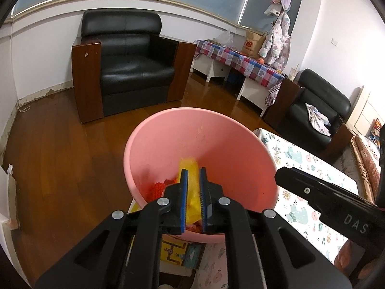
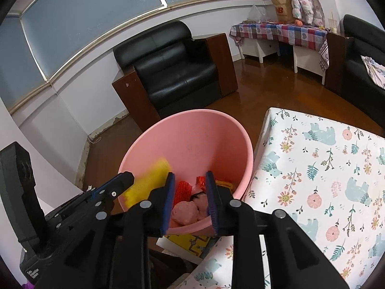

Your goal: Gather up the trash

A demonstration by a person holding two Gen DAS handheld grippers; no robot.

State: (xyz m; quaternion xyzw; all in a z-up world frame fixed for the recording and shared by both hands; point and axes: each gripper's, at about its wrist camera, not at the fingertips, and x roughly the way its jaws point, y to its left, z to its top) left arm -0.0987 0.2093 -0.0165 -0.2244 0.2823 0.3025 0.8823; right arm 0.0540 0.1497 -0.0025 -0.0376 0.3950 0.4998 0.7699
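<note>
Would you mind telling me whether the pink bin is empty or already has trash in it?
Not empty. The pink bin already holds trash: a yellow piece, red netting and pinkish lumps at the bottom.

The wooden floor (image 1: 60, 159) is brown, glossy and laid in planks. A pink bucket (image 2: 192, 134) stands on it, close against the corner of a low surface covered by a floral cloth with bears (image 2: 320, 168); whether bucket and cloth touch cannot be told. A yellow printed sheet (image 2: 192, 243) shows just below the bucket's near rim, its support unclear. Beyond the bucket, a black leather armchair (image 1: 127, 62) with brown wooden sides rests on the floor against the wall. To the right of that armchair stands a white table under a checked cloth (image 1: 238, 60), then a second black armchair (image 1: 315, 110).
</note>
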